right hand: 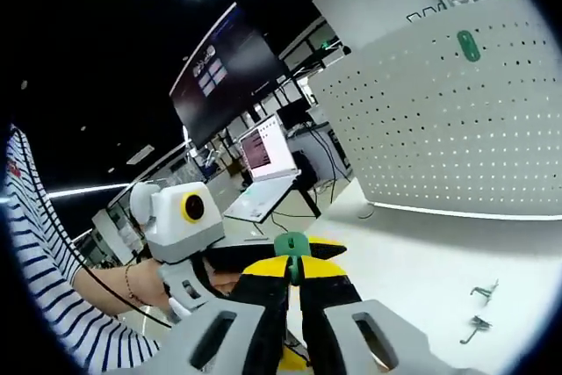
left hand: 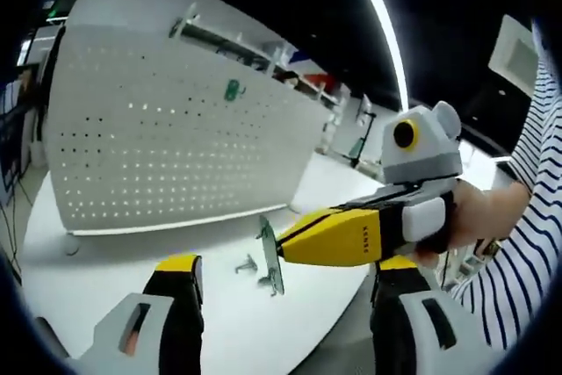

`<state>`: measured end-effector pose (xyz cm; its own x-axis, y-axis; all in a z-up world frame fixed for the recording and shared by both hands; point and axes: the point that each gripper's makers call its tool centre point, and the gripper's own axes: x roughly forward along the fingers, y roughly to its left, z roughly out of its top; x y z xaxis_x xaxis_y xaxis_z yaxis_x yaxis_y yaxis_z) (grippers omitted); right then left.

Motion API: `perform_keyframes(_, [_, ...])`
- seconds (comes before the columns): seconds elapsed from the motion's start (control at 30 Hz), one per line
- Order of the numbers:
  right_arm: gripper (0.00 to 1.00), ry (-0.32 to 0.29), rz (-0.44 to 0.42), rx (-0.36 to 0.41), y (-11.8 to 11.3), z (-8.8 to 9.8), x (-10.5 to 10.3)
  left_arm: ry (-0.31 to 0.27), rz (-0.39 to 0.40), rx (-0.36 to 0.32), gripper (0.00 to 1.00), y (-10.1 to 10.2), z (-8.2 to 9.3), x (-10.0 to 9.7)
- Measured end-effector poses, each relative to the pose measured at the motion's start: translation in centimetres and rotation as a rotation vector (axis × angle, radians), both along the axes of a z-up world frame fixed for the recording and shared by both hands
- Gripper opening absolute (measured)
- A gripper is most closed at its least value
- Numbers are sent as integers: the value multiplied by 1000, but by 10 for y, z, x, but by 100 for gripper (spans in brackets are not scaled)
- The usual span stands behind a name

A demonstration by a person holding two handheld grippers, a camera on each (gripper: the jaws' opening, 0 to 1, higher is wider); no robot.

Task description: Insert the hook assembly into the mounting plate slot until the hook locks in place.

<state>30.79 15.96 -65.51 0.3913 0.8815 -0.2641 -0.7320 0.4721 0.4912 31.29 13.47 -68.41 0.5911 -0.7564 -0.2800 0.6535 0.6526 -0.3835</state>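
A white perforated mounting plate [left hand: 176, 129] stands upright at the back of the white table [left hand: 132, 252], with a small green clip [left hand: 231, 90] high on it. My right gripper [left hand: 279, 245] reaches in from the right, shut on a thin metal hook assembly [left hand: 269, 261] held just above the table. In the right gripper view its jaws [right hand: 292, 268] are closed on a green-topped piece [right hand: 291, 243], and the plate [right hand: 457, 129] with its green clip [right hand: 468, 45] stands far off at the right. My left gripper [left hand: 288, 264] is open, with nothing held.
Loose metal hooks [left hand: 247, 264] lie on the table beside the held assembly, and again as small hooks [right hand: 481, 292] at lower right. A person's striped sleeve [left hand: 536, 217] and hand hold the right gripper. A laptop [right hand: 268, 160] and a dark screen [right hand: 224, 68] stand beyond the table edge.
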Motion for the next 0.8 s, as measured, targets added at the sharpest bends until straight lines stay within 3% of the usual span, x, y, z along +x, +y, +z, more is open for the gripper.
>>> perform_keyframes(0.2, [0, -46, -41, -7, -9, 4, 9, 34, 10, -40, 88, 1, 1, -1])
perform_keyframes(0.33, [0, -72, -102, -6, -15, 7, 19, 15, 49, -60, 92, 6, 8, 4])
perform_keyframes(0.47, [0, -87, -149, -13, -20, 7, 25, 31, 79, -124, 97, 8, 17, 8])
perform_keyframes(0.8, [0, -164, -174, -46, -23, 12, 37, 15, 97, -95, 100, 7, 22, 13])
